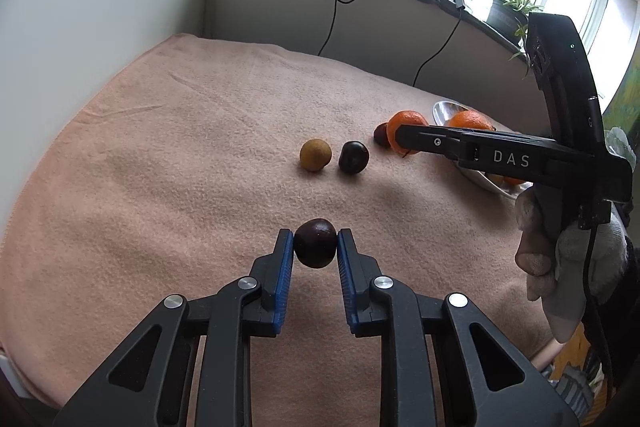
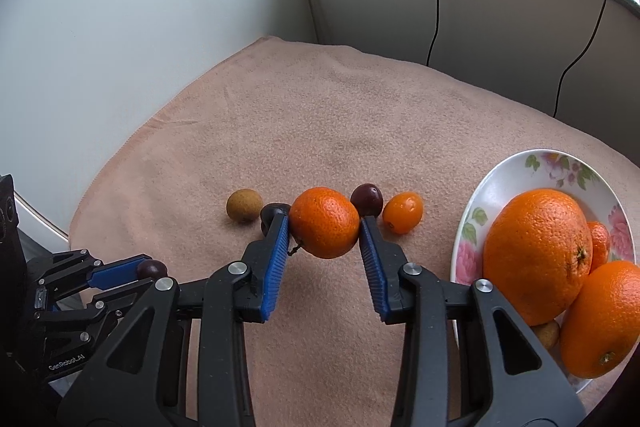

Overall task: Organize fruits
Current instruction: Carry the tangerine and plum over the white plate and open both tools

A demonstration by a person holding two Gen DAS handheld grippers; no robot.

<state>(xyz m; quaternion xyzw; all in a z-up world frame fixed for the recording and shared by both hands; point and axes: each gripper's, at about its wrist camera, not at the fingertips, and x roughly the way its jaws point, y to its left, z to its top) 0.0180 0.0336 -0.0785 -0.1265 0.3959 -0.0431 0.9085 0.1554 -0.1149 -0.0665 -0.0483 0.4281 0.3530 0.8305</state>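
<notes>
My left gripper (image 1: pixel 316 239) is shut on a dark purple plum (image 1: pixel 315 243), just above the peach blanket (image 1: pixel 180 155). It shows low at the left of the right wrist view, the same plum (image 2: pixel 152 269) between its blue pads. My right gripper (image 2: pixel 324 223) is shut on an orange mandarin (image 2: pixel 324 222), lifted off the blanket; the left wrist view shows that mandarin (image 1: pixel 408 125) at the tip of the right gripper (image 1: pixel 400 139). On the blanket lie a tan round fruit (image 2: pixel 244 205), two dark plums (image 2: pixel 367 199) (image 2: pixel 272 213) and a kumquat (image 2: pixel 403 212).
A floral plate (image 2: pixel 560 163) at the right holds a large orange (image 2: pixel 536 255), another orange (image 2: pixel 604 319) and smaller fruit. Cables hang down the wall behind the blanket. A gloved hand (image 1: pixel 560 267) holds the right gripper. A potted plant (image 1: pixel 508 11) stands on the sill.
</notes>
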